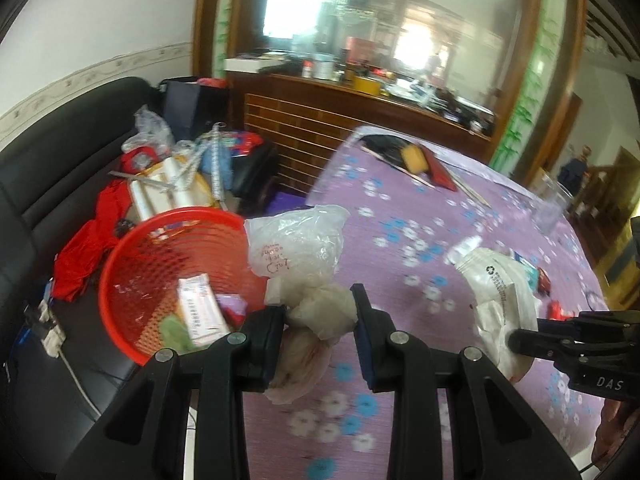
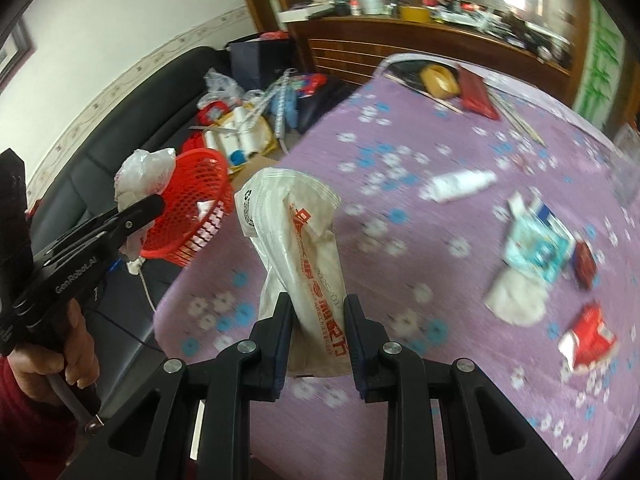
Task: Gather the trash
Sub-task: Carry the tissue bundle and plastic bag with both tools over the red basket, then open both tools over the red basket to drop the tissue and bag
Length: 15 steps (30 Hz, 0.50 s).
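Note:
My left gripper (image 1: 320, 312) is shut on a crumpled clear plastic bag (image 1: 304, 248) and holds it at the table's left edge, beside a red mesh basket (image 1: 160, 264). The basket sits on the black sofa and holds a white carton and scraps. My right gripper (image 2: 316, 320) is shut on a white wrapper with orange print (image 2: 300, 240), held above the purple cloth. It also shows in the left wrist view (image 1: 500, 300). The left gripper (image 2: 144, 208), bag and basket (image 2: 192, 208) also show at the left of the right wrist view.
On the purple flowered tablecloth (image 2: 400, 140) lie a white bottle (image 2: 460, 186), a teal packet (image 2: 536, 244), a red wrapper (image 2: 588, 332), a white disc, a tape roll (image 2: 438, 76) and a red booklet. Clutter is piled on the sofa (image 1: 48, 184). A wooden sideboard stands behind.

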Motion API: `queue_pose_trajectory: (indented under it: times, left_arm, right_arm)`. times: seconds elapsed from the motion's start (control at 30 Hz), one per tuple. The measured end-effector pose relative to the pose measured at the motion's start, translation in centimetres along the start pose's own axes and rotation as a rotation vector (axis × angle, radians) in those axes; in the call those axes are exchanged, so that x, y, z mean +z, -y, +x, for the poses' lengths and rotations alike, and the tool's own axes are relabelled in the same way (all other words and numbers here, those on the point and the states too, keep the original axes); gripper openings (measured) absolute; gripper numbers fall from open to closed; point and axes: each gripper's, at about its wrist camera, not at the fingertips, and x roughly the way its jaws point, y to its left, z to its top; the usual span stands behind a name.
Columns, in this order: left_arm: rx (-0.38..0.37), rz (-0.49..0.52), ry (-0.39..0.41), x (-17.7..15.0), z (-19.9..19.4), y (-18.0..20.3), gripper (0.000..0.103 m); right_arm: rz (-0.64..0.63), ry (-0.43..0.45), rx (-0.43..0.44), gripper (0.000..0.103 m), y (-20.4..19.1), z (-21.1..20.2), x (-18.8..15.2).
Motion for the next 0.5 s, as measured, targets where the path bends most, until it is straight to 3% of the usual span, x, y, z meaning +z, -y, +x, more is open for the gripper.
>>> queue_pose_trajectory:
  times: [0.5]
  left_arm:
    - [0.078, -0.125, -0.027, 1.9, 1.0, -8.9, 0.031]
  right_arm:
    - [-0.113, -0.036, 0.105, 0.028, -10.0, 6.6, 8.2]
